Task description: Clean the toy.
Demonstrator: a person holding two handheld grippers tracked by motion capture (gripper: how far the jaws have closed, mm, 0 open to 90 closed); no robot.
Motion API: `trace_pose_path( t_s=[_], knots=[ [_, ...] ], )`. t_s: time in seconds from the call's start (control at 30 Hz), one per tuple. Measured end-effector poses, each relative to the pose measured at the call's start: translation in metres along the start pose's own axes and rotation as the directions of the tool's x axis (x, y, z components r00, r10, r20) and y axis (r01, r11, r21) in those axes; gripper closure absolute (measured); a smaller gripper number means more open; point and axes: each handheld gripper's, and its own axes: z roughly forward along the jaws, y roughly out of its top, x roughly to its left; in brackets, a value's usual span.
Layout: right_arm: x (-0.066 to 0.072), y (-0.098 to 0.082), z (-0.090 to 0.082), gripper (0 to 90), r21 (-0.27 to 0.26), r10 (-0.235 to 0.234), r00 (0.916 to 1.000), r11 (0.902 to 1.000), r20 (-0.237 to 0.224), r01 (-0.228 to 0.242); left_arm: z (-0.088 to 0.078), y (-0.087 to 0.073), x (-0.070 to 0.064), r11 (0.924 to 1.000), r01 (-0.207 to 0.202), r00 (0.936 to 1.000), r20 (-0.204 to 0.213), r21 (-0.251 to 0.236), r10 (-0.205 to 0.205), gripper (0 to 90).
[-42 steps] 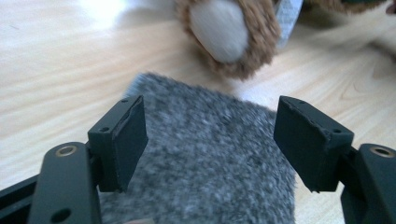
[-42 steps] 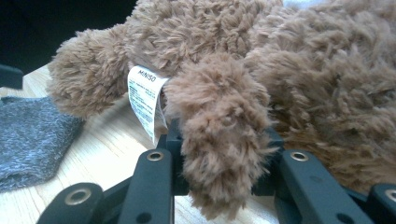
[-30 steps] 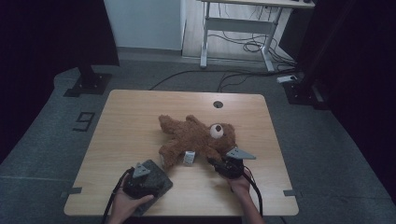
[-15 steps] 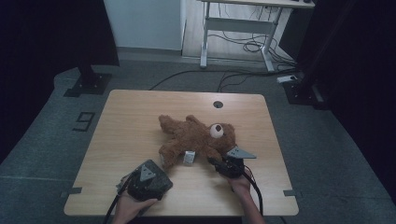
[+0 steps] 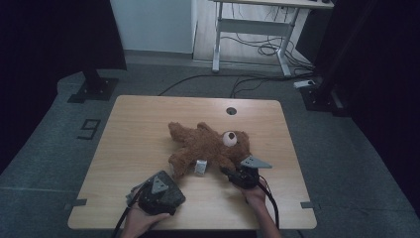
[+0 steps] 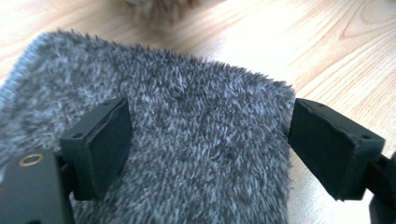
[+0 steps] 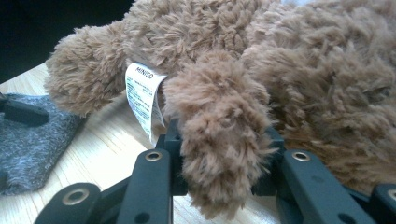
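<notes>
High view: A brown teddy bear lies flat near the middle of the wooden tabletop, with its head to the right. A white tag shows at its near edge. The right gripper sits at the near right of the bear, with its jaws reaching into the bear's near limb. The left gripper rests at the near left edge of the tabletop on a grey fuzzy cloth, apart from the bear.

Left gripper view: The two black jaws stand wide apart. The grey fuzzy cloth lies between and beneath them. The left jaw rests on the cloth; the right jaw stands at the cloth's edge. The pads do not clamp the cloth.

Right gripper view: The right gripper is closed on a limb of the teddy bear. The white tag hangs just left of that limb. The grey cloth lies at the far left.
</notes>
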Motion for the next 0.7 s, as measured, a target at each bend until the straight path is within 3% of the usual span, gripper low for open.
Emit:
trace_pose_path(
  t_s=[0.17,0.23,0.7],
  knots=[
    [0.0,0.0,0.0,66.1,0.0,0.002,1.0,1.0,0.0,-0.002,0.002,-0.002,-0.001,0.9997,-0.026,0.999,-0.037,0.001,0.026,13.3],
    [0.0,0.0,0.0,66.1,0.0,0.003,1.0,1.0,0.001,-0.003,0.002,-0.002,0.0,0.9998,-0.018,0.9987,-0.048,-0.009,0.017,16.9],
    [0.0,-0.001,0.0,65.9,-0.001,0.005,1.0,1.0,0.004,-0.005,-0.007,-0.009,0.02,0.9965,0.048,0.9964,-0.066,-0.068,-0.053,63.7]
  ],
)
